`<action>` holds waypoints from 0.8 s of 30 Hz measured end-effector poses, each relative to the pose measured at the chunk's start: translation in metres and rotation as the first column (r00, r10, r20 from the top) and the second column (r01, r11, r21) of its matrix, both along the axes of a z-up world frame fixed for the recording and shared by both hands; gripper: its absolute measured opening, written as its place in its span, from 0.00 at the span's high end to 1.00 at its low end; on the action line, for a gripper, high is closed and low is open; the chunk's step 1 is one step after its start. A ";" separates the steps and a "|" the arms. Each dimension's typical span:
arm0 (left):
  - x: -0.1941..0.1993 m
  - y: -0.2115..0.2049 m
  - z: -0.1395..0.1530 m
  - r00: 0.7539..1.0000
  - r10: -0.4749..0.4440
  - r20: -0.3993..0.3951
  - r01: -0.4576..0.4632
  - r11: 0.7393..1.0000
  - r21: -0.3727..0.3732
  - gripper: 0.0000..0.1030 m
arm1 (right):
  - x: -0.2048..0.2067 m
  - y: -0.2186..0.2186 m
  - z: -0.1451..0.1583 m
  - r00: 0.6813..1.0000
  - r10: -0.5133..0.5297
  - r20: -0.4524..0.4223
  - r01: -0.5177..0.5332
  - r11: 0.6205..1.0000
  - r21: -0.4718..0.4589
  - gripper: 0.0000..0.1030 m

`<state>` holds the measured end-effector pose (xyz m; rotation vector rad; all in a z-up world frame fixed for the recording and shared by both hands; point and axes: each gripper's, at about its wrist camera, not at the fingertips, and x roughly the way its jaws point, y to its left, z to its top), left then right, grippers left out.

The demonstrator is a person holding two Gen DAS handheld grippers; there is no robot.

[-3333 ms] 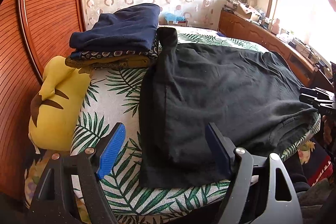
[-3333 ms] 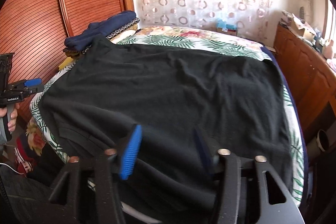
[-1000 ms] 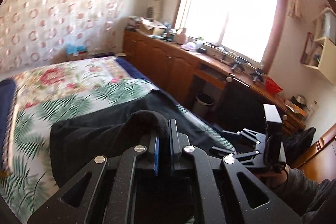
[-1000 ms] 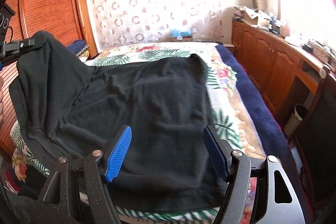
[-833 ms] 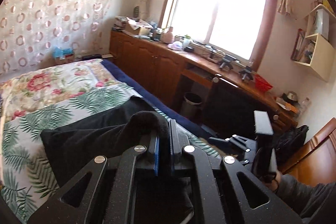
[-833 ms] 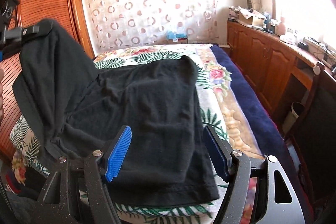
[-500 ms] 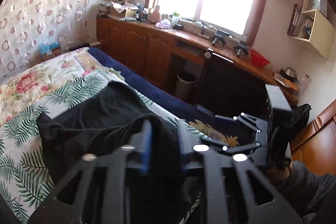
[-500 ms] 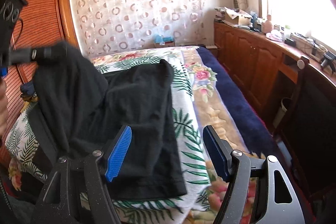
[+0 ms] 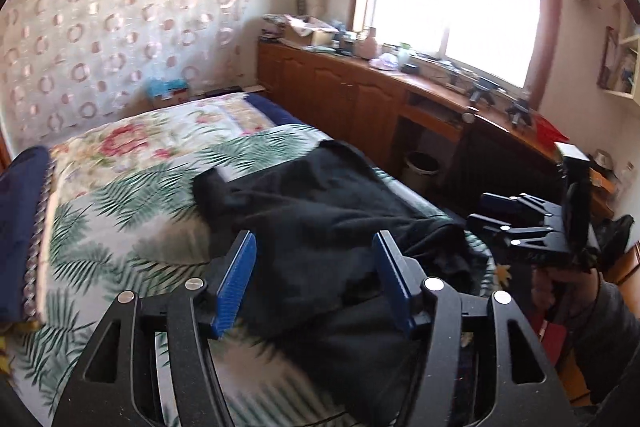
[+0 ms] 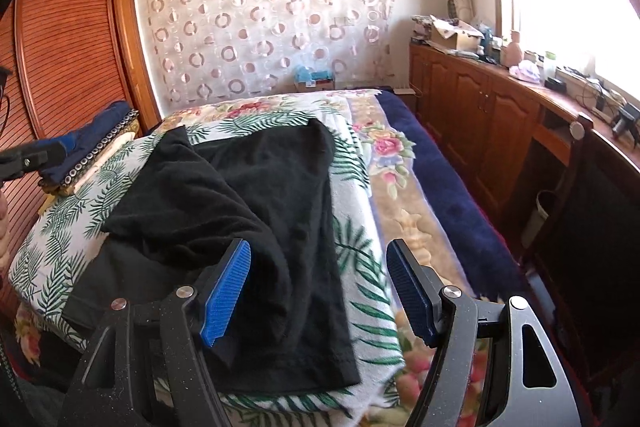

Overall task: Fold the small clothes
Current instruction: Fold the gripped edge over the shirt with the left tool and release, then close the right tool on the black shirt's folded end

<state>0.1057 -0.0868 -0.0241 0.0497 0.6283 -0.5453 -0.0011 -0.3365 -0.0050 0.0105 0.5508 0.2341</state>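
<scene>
A black garment [image 10: 256,211] lies on the bed [image 10: 352,259], its left part folded over onto the rest in a rumpled heap. It also shows in the left wrist view [image 9: 320,219]. My left gripper [image 9: 316,279] is open and empty, just above the folded cloth. My right gripper [image 10: 320,287] is open and empty, over the garment's near right edge. The right gripper also shows in the left wrist view [image 9: 520,223], and the left gripper's tip shows at the far left of the right wrist view [image 10: 32,155].
A stack of folded clothes [image 10: 92,147], navy on top, sits at the bed's far left by the wooden wardrobe [image 10: 64,51]. A wooden cabinet [image 10: 480,107] with clutter runs along the right under the window. A bin [image 9: 420,167] stands beside the bed.
My left gripper carried a pinched part of the black garment across to the right, then opened and let it drop onto the rest. My right gripper stayed open.
</scene>
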 end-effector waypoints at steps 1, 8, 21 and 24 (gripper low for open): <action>0.000 0.009 -0.002 1.000 0.021 -0.001 -0.021 1.000 0.002 0.40 | 0.002 0.002 0.000 1.000 0.009 0.001 -0.009 1.000 -0.002 0.30; -0.004 0.064 -0.020 0.986 0.167 0.000 -0.167 0.986 0.015 0.40 | 0.022 0.038 0.006 0.993 0.113 0.010 -0.113 0.993 -0.045 0.30; -0.011 0.102 -0.031 0.968 0.253 0.005 -0.253 0.967 0.026 0.40 | 0.062 0.118 0.015 0.935 0.354 -0.027 -0.355 0.926 -0.130 0.30; -0.015 0.105 -0.030 0.966 0.259 0.013 -0.259 0.965 0.040 0.40 | 0.071 0.128 0.012 0.915 0.401 -0.054 -0.404 0.903 -0.148 0.30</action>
